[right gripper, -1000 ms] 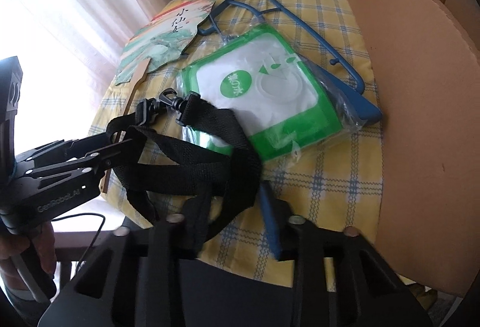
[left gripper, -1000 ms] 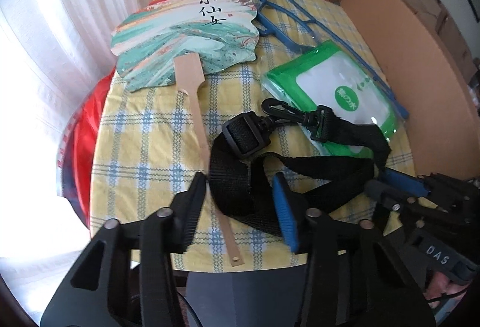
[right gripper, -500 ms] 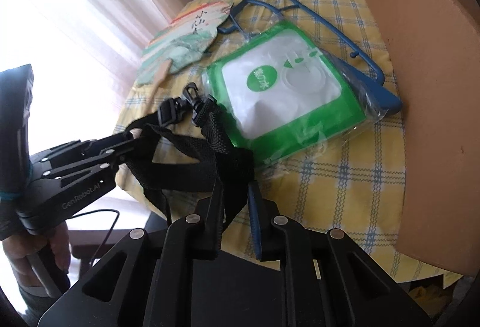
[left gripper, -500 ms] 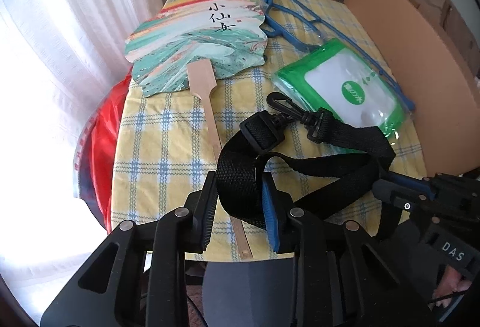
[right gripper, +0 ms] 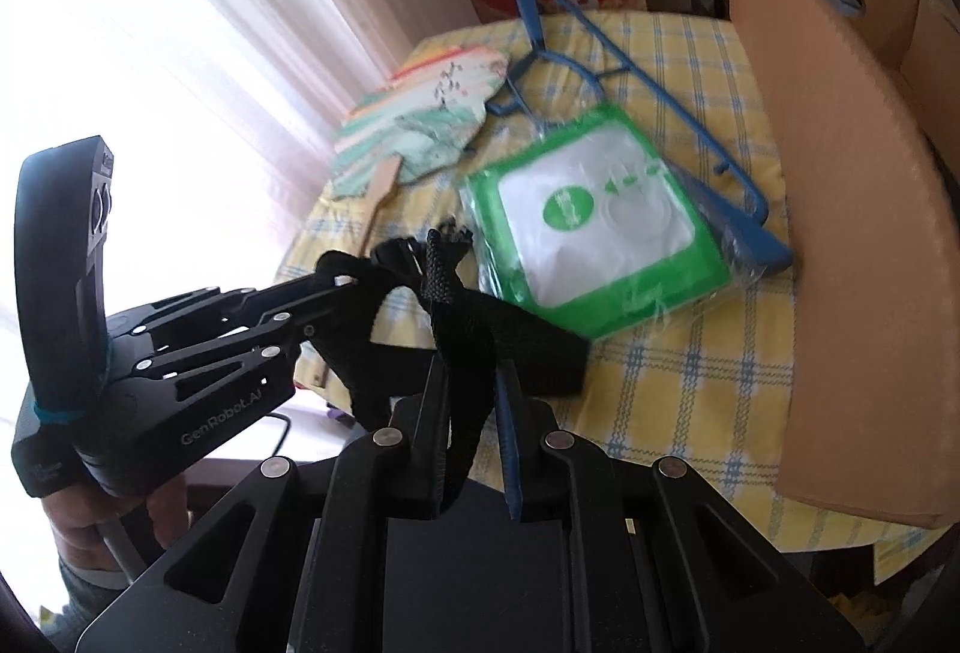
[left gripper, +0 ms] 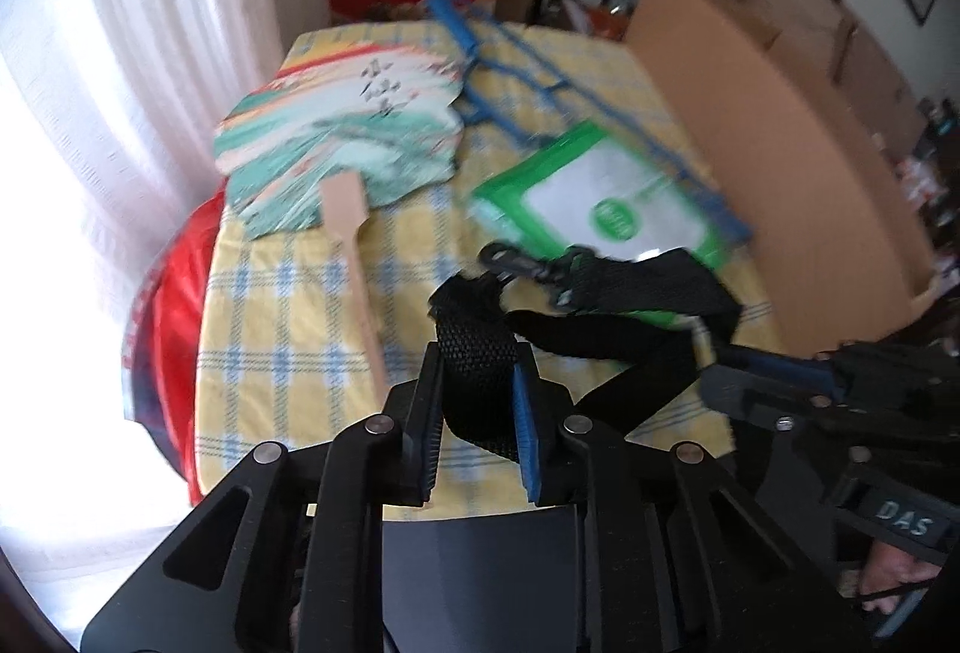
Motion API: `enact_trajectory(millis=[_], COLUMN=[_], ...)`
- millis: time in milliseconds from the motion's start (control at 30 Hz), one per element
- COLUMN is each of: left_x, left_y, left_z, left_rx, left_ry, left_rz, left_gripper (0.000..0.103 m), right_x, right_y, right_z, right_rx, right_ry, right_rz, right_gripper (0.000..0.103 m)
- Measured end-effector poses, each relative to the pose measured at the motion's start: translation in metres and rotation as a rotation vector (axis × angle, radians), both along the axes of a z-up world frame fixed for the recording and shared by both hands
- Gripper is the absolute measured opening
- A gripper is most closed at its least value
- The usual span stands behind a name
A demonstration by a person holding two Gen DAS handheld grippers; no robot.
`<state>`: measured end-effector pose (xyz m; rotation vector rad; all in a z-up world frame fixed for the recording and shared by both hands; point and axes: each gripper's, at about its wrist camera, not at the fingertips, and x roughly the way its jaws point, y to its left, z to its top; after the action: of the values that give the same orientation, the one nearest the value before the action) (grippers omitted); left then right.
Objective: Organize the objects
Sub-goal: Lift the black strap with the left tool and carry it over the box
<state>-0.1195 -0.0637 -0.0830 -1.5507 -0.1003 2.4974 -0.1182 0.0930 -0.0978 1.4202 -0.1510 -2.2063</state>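
Above the near edge of the table [left gripper: 288, 329] you are holding the black strap [left gripper: 480, 353] in both grippers: the left gripper [left gripper: 477, 401] is closing on one fold, the right gripper [right gripper: 471, 389] is gripping another. Its clips [left gripper: 522, 263] are dangling over the green packet [right gripper: 594, 221] and risk snagging it. Open tablecloth is lying leftward; the cardboard box [right gripper: 852, 185] is crowding your right.

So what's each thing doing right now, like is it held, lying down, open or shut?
black strap: gripped by both grippers, partly lifted off the table
left gripper: jaws closing, strap between them
right gripper: shut on the strap
paper fan: lying flat
green packet: lying flat, sealed in plastic
blue hanger: lying flat
cardboard box: open
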Motion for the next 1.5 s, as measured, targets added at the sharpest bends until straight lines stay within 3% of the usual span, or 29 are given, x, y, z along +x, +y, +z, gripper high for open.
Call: enact_trajectory(millis=[467,867,1167,1500], left_x=[-0.003,-0.006,-0.021,-0.036], left_y=[0.038,0.108,0.165,0.224], left_z=[0.091,0.163,0.172,0.152], left_rx=[0.096,0.128,0.197,0.212], left_ry=[0.159,0.26,0.235,0.172], left_rz=[-0.101,-0.237,-0.309,-0.36], left_gripper=[0.018,0.018,0.018,0.018], right_x=[0.004,0.005,0.006,0.003], right_y=[0.03,0.098,0.152,0.198], right_z=[0.078,0.136,0.15,0.134], right_rx=[-0.045,-0.047,-0.032,-0.034], right_ry=[0.131,0.238,0.263,0.23], right_rz=[-0.016,-0.129,-0.226,-0.324], right_gripper=[0.013,0.013,0.013,0.013])
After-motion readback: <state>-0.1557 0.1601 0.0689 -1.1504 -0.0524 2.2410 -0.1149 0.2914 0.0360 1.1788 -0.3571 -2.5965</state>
